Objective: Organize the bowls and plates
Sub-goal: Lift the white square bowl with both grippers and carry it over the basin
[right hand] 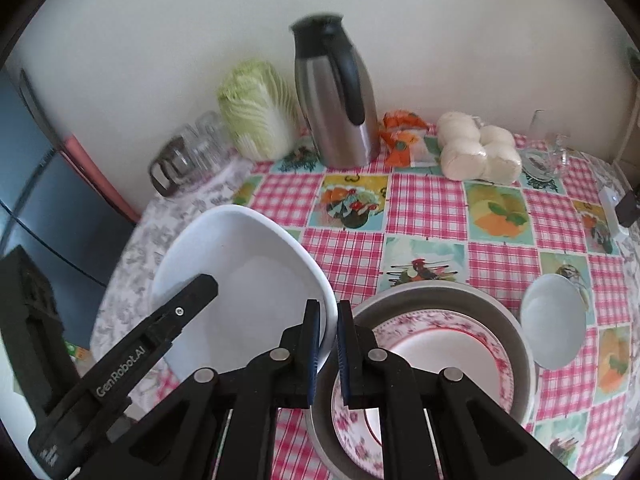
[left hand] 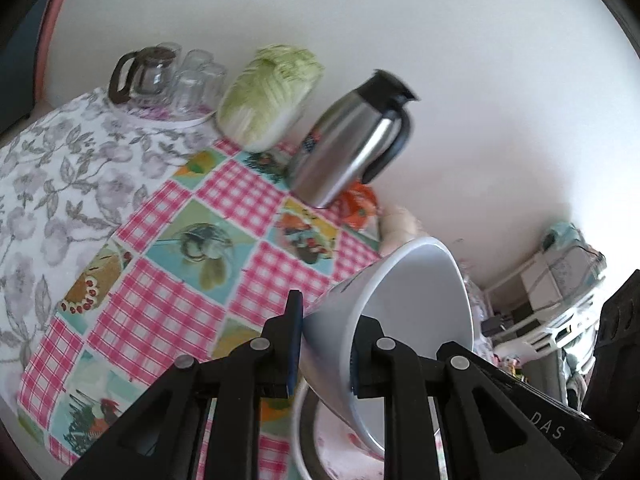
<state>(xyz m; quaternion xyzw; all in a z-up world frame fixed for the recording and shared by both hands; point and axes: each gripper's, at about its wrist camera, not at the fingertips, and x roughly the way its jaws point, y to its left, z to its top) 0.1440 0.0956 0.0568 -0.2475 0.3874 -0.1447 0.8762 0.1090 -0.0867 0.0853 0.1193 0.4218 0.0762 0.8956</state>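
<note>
Right wrist view shows both tools clamped on one big white bowl (right hand: 240,280), lifted and tilted at centre left: the right gripper (right hand: 328,344) pinches its near rim, jaws nearly together on the thin wall, while the left gripper (right hand: 200,284) reaches in from the lower left and holds the opposite edge. Left wrist view confirms this, with the left gripper (left hand: 326,344) closed across the bowl's wall (left hand: 416,292). Lower centre, a floral plate (right hand: 432,344) already sits inside a grey dish (right hand: 516,344), so some stacking looks done. A small white bowl (right hand: 554,320) stands alone at right on the checked tablecloth (right hand: 424,204). My judgement: roughly midway; the big bowl and the small one both need placing.
</note>
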